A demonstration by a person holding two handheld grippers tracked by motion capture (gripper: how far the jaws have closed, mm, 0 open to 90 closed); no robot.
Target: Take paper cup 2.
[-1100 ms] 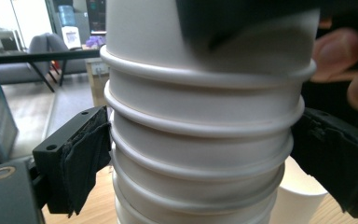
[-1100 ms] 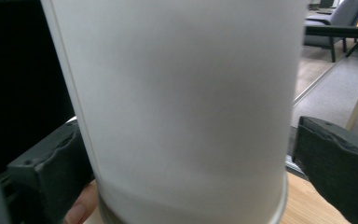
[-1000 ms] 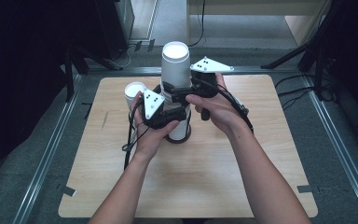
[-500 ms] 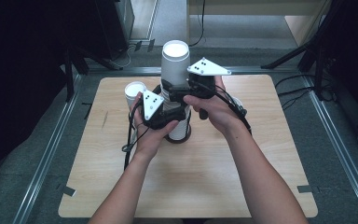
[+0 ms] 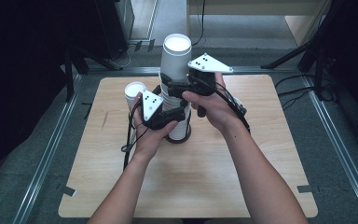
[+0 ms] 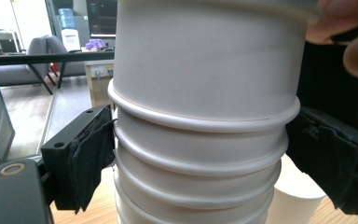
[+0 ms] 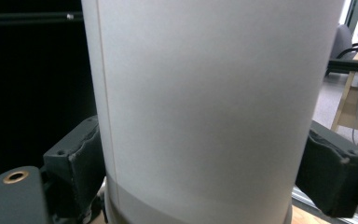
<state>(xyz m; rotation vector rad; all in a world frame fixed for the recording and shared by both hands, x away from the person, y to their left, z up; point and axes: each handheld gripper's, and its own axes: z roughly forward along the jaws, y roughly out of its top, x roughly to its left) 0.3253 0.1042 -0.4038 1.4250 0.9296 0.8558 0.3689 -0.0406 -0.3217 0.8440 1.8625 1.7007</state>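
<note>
Both forearms come in from the near edge of the wooden surface and meet at a stack of white paper cups standing a little toward the far edge from its middle. The left gripper is held low, wrist bent inward, its fingers reaching level around the stacked rims; the left gripper view shows one padded finger touching the rolled rims on each side, so the fingers are pinching the stack. The right gripper sits higher, the hand cocked over it with the grey plate up, and its fingers clasp the smooth wall of the top cup, which stands out of the stack. In the right gripper view both pads lie against that wall; these fingers have just been closing, with the cup between them.

Counted: two grippers, one stack, and one single cup standing apart toward the far left corner. At least four rolled rims show below the top cup in the left gripper view; the lower part of the stack is hidden, so the full count cannot be told.

Against the earlier frames, both hands are in nearly the same place. The right gripper's grey plate is slightly shifted, and the top cup stands as tall as it did.
</note>
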